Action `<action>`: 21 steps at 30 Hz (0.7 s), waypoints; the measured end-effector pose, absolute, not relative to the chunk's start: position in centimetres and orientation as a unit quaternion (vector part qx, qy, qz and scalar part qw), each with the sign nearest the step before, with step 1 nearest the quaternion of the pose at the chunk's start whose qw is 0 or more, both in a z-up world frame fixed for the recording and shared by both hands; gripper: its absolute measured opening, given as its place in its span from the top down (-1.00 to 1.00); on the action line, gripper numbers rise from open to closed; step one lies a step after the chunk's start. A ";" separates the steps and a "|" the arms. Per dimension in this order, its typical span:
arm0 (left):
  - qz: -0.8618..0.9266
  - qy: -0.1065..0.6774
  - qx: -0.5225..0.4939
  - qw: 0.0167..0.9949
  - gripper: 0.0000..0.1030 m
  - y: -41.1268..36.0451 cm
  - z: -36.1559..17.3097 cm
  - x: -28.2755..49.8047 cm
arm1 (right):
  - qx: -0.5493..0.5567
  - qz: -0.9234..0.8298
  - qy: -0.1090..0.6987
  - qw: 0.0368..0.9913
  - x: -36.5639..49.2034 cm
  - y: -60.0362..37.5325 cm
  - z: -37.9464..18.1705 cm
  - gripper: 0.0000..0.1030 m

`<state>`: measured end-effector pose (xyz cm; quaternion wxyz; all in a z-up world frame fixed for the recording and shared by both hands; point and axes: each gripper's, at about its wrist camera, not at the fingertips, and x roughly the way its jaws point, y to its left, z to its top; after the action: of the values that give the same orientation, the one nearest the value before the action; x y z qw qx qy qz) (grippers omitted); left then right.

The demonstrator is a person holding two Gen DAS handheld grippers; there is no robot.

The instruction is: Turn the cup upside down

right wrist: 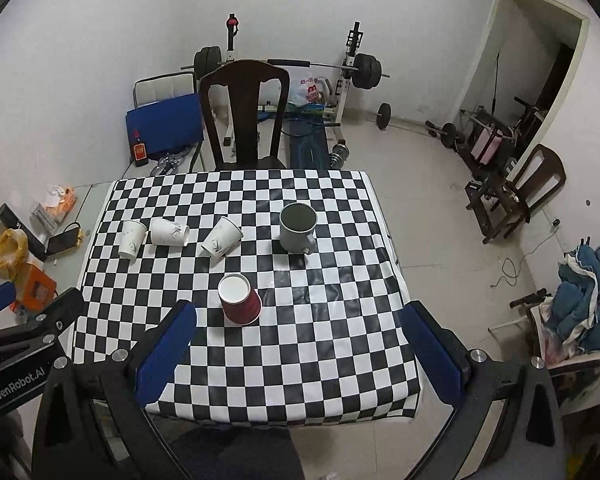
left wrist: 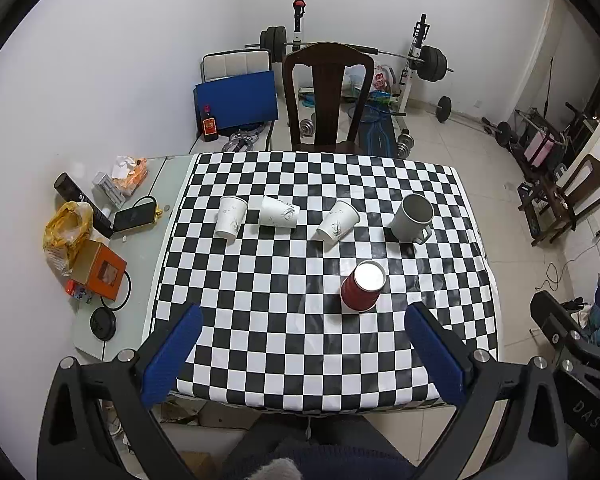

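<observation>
A red paper cup (left wrist: 362, 286) (right wrist: 239, 300) stands on the checkered table (left wrist: 260, 300) (right wrist: 300, 340), its white end facing up. Behind it are three white paper cups: one at the left (left wrist: 230, 217) (right wrist: 132, 239), one lying on its side (left wrist: 279, 211) (right wrist: 169, 232), and one toward the middle (left wrist: 338, 222) (right wrist: 221, 237). A grey mug (left wrist: 413, 217) (right wrist: 298, 227) stands upright at the right. My left gripper (left wrist: 304, 320) and my right gripper (right wrist: 300, 320) are both open and empty, held above the table's near edge.
A dark wooden chair (left wrist: 327, 100) (right wrist: 244, 116) stands behind the table. Clutter lies on the glass side surface at the left: an orange box (left wrist: 100, 272), a yellow bag (left wrist: 66, 228), a phone (left wrist: 134, 218). Weights and a bench stand by the far wall.
</observation>
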<state>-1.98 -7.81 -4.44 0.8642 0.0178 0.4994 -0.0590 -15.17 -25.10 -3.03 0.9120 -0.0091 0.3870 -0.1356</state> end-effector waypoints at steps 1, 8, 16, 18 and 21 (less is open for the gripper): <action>-0.058 0.500 0.017 0.864 -1.00 -7.8 -4.4 -2.2 | -0.008 -0.134 0.388 0.912 -15.4 -25.1 -2.9 -1.00; -0.057 0.500 0.017 0.864 -1.00 -7.6 -4.0 -2.7 | 0.000 -0.124 0.393 0.911 -16.1 -25.3 -2.4 -1.00; -0.058 0.499 0.018 0.865 -1.00 -7.6 -4.0 -2.9 | -0.002 -0.121 0.399 0.909 -15.9 -25.8 -2.2 -1.00; -0.057 0.499 0.018 0.865 -1.00 -7.7 -4.1 -2.7 | -0.003 -0.121 0.400 0.909 -15.7 -25.9 -2.3 -1.00; -0.056 0.498 0.019 0.865 -1.00 -7.6 -4.0 -2.9 | -0.004 -0.121 0.398 0.909 -15.8 -25.9 -2.4 -1.00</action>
<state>-2.92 -7.61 -4.05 0.8654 0.0185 0.4975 -0.0559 -15.75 -25.91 -2.39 0.9093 -0.0035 0.3982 -0.1207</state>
